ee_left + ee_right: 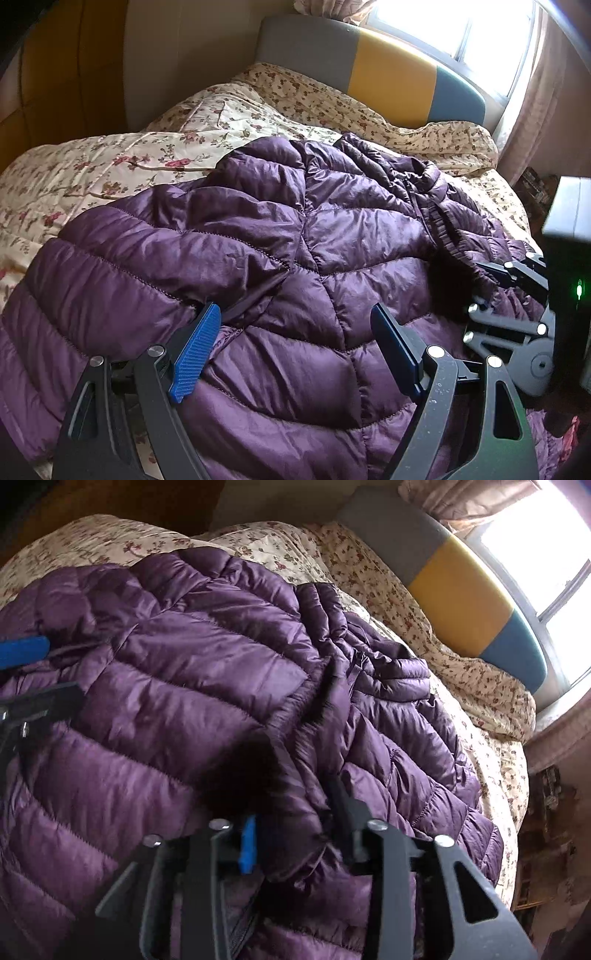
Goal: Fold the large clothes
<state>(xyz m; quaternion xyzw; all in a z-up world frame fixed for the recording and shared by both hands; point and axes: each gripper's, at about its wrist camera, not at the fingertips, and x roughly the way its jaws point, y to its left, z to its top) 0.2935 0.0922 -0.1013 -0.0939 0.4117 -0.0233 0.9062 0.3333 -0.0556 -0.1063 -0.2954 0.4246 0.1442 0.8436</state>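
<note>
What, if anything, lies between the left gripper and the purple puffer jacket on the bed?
Nothing visible. The left gripper hangs open directly over the purple puffer jacket, with only quilted fabric showing between its fingers.

No text, label, brand or number can be read in either view. The purple jacket shows none.

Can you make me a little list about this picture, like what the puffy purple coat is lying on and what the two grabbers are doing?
coat: purple quilted jacket, spread out and rumpled
lying on: floral bedspread
behind the bed: grey, yellow and blue headboard, bright window
left gripper: jaws wide apart over the jacket, holding nothing
right gripper: jaws partly open, a fold of jacket between them
</note>
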